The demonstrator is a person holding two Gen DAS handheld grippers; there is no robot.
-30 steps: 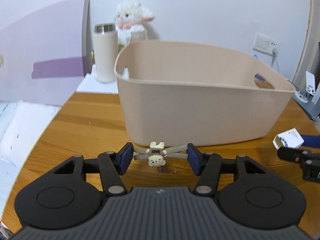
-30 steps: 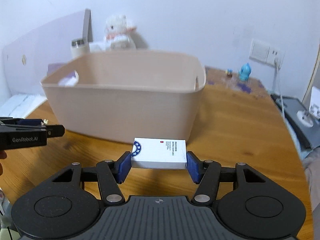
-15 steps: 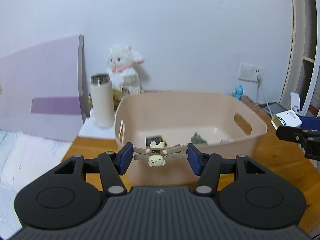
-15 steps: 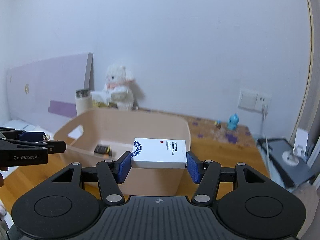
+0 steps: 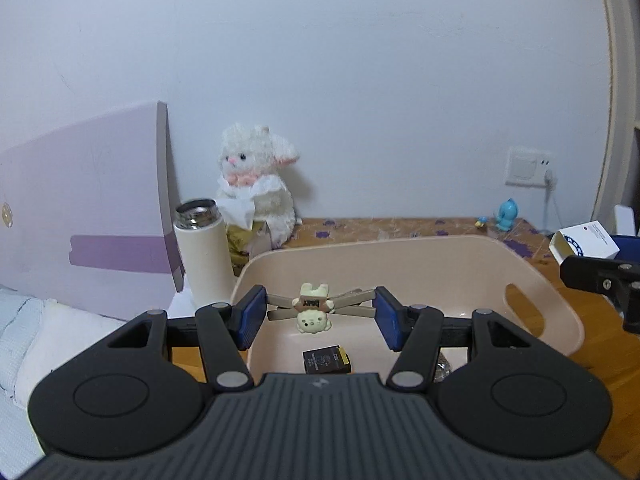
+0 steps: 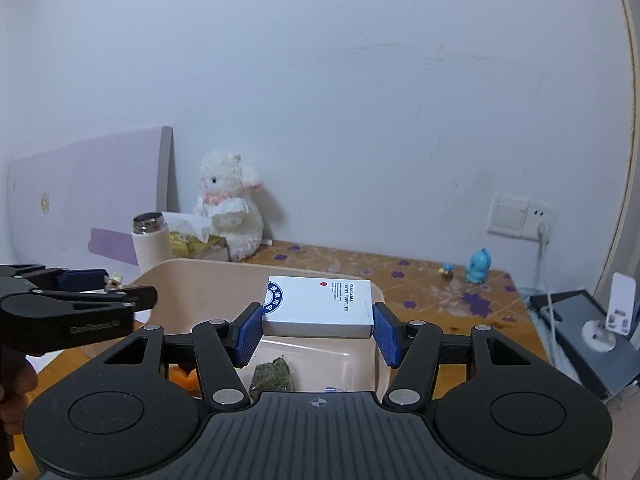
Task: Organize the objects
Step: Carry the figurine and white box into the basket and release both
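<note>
Wooden surface (image 6: 420,292) against white wall, pink bin (image 5: 400,252) on top.
Left gripper (image 5: 318,312) pinching bear hair clip (image 5: 314,310), right gripper (image 6: 318,322) clamping white box (image 6: 320,306), both above bin.

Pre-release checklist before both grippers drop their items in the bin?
1. Left gripper shut on bear hair clip: ok.
2. Right gripper shut on white box: ok.
3. Clip over beige bin opening: ok.
4. Box over bin interior: ok.
5. Landing spots: black pack lies below clip, green packet below box: cannot tell if they interfere.
6. Grippers apart from each other: ok.
</note>
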